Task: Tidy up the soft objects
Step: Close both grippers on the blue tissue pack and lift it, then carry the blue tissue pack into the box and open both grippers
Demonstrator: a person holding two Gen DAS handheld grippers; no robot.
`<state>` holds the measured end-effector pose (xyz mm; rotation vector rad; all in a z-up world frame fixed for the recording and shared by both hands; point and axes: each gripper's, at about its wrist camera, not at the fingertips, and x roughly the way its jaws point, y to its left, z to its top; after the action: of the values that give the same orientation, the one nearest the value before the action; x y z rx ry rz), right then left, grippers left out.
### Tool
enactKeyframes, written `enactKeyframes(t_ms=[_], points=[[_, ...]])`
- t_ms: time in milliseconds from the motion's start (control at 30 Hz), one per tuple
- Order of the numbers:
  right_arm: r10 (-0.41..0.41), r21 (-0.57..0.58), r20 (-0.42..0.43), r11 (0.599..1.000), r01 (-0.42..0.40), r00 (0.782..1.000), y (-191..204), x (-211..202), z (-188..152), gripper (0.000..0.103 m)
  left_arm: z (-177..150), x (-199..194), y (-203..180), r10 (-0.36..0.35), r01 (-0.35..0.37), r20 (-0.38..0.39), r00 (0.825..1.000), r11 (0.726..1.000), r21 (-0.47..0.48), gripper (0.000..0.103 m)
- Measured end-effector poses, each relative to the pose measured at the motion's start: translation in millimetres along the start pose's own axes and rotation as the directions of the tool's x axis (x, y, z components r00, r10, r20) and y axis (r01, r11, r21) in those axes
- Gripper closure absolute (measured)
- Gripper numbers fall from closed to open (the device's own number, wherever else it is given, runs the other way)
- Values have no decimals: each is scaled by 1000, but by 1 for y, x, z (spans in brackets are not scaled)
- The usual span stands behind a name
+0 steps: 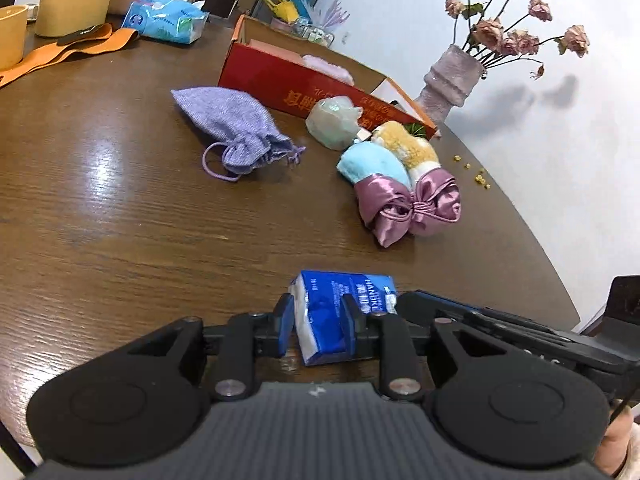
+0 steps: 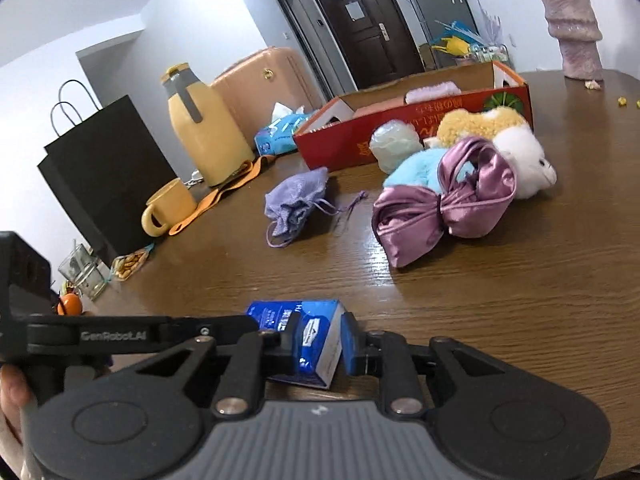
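Observation:
A small blue tissue pack (image 1: 344, 292) (image 2: 276, 314) sits low over the brown table (image 1: 120, 220), close to its near edge. My left gripper (image 1: 318, 324) is shut on it. My right gripper (image 2: 322, 344) comes in from the other side and is shut on the same pack. Farther back lie a lilac drawstring pouch (image 1: 236, 128) (image 2: 294, 200), a purple satin bundle (image 1: 404, 204) (image 2: 440, 208), a light-blue plush (image 1: 372, 164), a tan-and-white plush (image 2: 500, 132) and a pale green soft lump (image 1: 334, 120). An open red box (image 1: 272, 76) (image 2: 400, 120) holds a pink cloth (image 2: 434, 90).
A vase of dried roses (image 1: 452, 76) stands at the far right edge. At the back left are a large tissue packet (image 1: 164, 20), a yellow flask (image 2: 204, 128), a mug (image 2: 168, 208), an orange strap (image 1: 68, 52) and a black paper bag (image 2: 104, 172).

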<state>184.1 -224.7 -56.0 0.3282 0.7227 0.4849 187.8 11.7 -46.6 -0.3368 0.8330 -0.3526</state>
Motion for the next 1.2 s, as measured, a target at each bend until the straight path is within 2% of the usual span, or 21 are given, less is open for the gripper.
enactKeyframes(t_ms=[233,700,900,1000,1067,1200], points=[[19,41,-11,999,-19,1000,-4,15,-2,82,1,6,5,-36,36,-11,999,999,-7,79],[20,38,-7,999,-20,1000,-6,14,0,83,5,7,-2,-20,20,2,1000,1000,16,79],[20,40,43,999,-22,999,-5,0,7,84,12,1,-11,-40,39,28,999,999,30,79],[11,17,107,1000,-13,994,-4,-14,26,84,33,-2,-26,-67,63,71,995,996,63,79],[-9,-18,167,1000,12,986,-6,-23,50,84,58,2,-41,-99,90,96,990,991,95,79],[-56,-66,265,995,76,963,-24,-30,115,84,132,29,-75,-167,143,141,976,975,167,79]])
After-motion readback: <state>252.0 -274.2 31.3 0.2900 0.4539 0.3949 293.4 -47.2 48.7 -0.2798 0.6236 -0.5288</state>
